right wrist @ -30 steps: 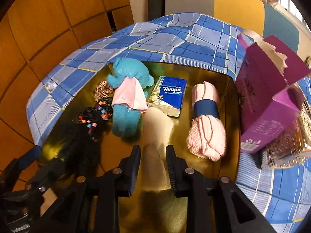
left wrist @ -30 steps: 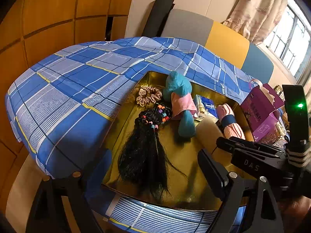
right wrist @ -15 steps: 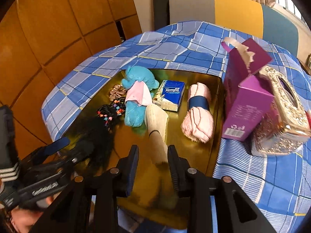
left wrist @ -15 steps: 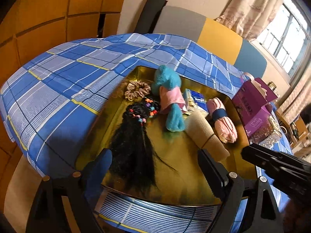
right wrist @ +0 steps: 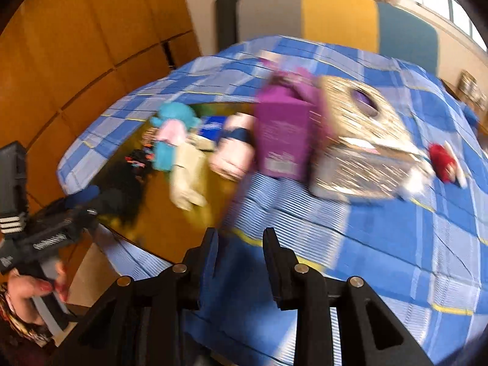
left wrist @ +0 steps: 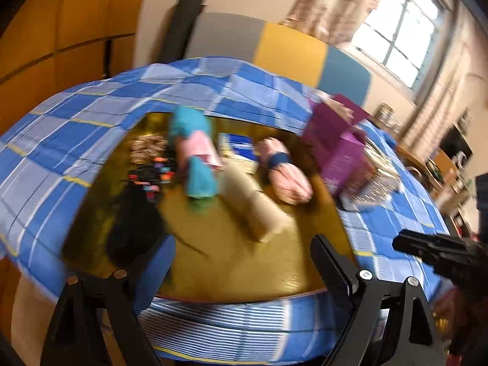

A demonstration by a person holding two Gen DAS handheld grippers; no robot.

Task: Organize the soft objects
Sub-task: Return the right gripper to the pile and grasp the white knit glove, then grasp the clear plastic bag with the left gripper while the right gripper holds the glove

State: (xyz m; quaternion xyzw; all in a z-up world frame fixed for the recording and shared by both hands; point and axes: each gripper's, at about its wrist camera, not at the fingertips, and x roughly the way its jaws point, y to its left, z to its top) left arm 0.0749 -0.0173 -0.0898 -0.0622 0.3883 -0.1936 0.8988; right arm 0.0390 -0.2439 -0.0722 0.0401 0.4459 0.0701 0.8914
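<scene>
We hold the left gripper (left wrist: 241,262) with its jaws spread wide and empty above the near edge of the gold tray (left wrist: 244,262), and the right gripper (right wrist: 239,253) with a narrow gap and nothing between its jaws above the blue checked tablecloth (right wrist: 396,244). On the tray lie the beige roll (left wrist: 253,204), the pink roll with a dark band (left wrist: 283,170), the teal plush (left wrist: 195,152) and the black hairpiece (left wrist: 134,222). The purple box (right wrist: 283,134) stands just beside the tray; both views are motion-blurred.
</scene>
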